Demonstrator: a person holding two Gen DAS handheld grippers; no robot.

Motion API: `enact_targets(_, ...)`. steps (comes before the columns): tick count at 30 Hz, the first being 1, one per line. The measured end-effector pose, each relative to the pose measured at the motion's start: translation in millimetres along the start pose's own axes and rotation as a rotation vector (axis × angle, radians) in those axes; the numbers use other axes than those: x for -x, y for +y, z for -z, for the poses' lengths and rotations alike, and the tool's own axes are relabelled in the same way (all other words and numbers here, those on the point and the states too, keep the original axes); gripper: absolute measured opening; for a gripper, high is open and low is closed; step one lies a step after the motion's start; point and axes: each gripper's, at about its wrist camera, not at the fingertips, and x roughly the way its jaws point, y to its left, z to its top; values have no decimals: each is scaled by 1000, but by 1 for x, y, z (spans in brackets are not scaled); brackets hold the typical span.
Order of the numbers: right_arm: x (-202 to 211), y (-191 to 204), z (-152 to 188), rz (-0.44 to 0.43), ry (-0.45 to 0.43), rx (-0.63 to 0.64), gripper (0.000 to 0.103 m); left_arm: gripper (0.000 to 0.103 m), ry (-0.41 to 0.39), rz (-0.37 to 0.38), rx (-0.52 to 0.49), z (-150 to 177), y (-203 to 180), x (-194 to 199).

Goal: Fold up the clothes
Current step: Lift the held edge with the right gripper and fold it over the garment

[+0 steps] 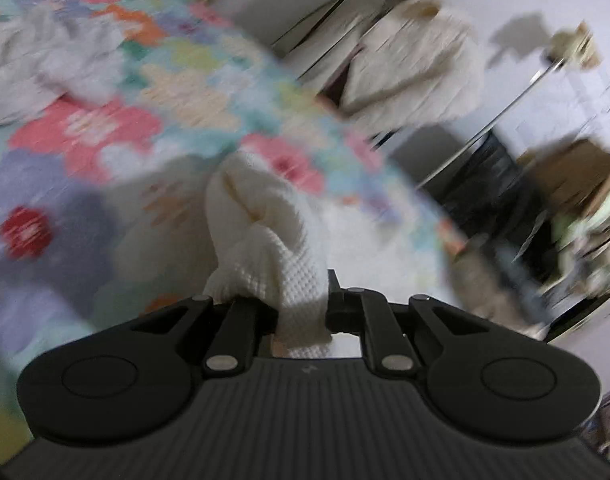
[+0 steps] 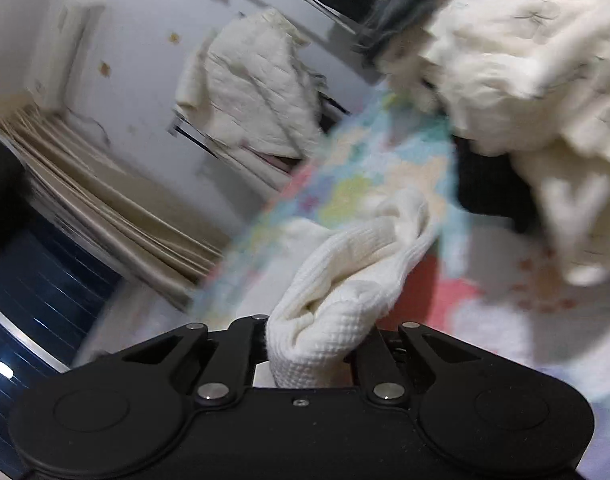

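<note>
Cream waffle-knit garment bunched between both grippers' closed jaws.

Behind my bed's flowery bedspread there's a cream quilted jacket hanging on a rack, beige pleated curtains, and a cardboard box.

This is a bedroom in a home. A bed with a flower-patterned bedspread fills the middle. Beyond the bed a cream quilted jacket hangs against a white wall, and beige pleated curtains hang beside a dark window.
</note>
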Motion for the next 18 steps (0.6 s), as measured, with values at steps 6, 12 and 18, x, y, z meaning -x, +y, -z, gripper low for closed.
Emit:
enact_targets(6, 1, -30, 20, 65, 46, -21, 13, 25, -2, -33, -21, 24, 17, 30)
enact_targets(12, 5, -10, 12, 47, 32, 69, 13, 36, -155, -159, -222, 12, -25, 84)
enact_targets(18, 7, 3, 11, 32, 52, 114, 13, 38, -92, 101, -222, -12, -85, 76)
